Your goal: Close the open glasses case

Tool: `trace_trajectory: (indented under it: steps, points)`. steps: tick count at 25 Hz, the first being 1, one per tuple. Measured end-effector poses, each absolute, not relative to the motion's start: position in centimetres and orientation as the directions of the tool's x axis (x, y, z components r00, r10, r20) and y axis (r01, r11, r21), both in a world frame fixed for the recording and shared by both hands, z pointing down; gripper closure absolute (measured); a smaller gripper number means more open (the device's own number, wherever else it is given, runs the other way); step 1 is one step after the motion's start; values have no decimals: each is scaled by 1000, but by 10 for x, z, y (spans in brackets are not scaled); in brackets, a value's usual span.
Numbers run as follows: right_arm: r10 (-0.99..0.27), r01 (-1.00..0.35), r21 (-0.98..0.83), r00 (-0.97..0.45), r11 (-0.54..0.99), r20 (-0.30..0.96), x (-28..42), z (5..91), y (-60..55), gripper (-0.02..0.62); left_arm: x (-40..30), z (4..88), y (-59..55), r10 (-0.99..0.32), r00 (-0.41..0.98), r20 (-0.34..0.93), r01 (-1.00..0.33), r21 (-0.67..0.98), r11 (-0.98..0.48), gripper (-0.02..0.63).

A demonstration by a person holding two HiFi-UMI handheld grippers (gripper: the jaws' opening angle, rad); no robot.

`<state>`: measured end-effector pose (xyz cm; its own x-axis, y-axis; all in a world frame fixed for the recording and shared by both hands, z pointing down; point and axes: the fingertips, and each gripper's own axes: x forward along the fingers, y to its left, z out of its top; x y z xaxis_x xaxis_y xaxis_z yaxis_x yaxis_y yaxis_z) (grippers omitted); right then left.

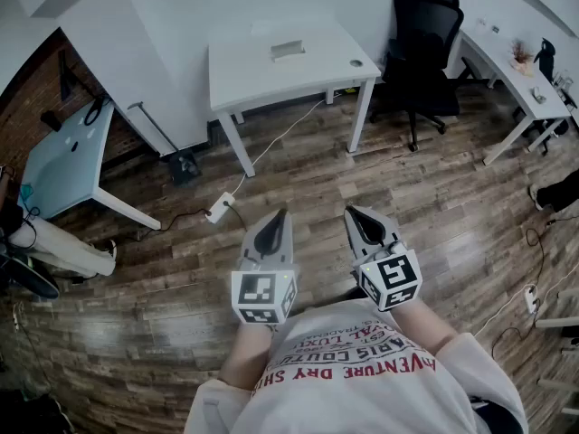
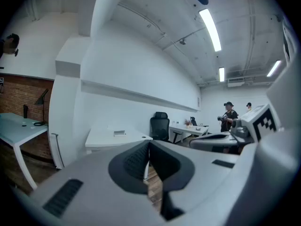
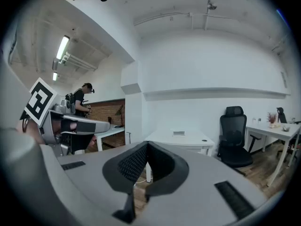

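Note:
A small pale glasses case (image 1: 288, 49) lies on the white table (image 1: 253, 75) across the room; too far to tell how its lid stands. It also shows in the left gripper view as the case (image 2: 119, 133) and in the right gripper view as the case (image 3: 178, 133). My left gripper (image 1: 274, 217) and right gripper (image 1: 355, 213) are held side by side close to my body, over the wooden floor, well short of the table. Both point toward it. The left gripper (image 2: 149, 142) and right gripper (image 3: 147, 143) have their jaws together, with nothing between them.
A black office chair (image 1: 421, 34) stands right of the table, a long white desk (image 1: 507, 70) beyond it. A pale blue table (image 1: 63, 161) is at the left. A power strip (image 1: 220, 208) with cable lies on the floor. A person (image 2: 229, 117) stands far off.

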<state>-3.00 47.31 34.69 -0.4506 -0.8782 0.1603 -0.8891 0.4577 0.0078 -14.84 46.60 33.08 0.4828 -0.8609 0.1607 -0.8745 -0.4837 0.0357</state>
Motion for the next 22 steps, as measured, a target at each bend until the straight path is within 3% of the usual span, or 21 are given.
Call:
trace_trajectory:
  steps: [22]
  points:
    - [-837, -861, -104, -508, 498, 204, 35, 373, 397, 583, -93, 350, 398, -893, 397, 213, -916, 31, -400, 601]
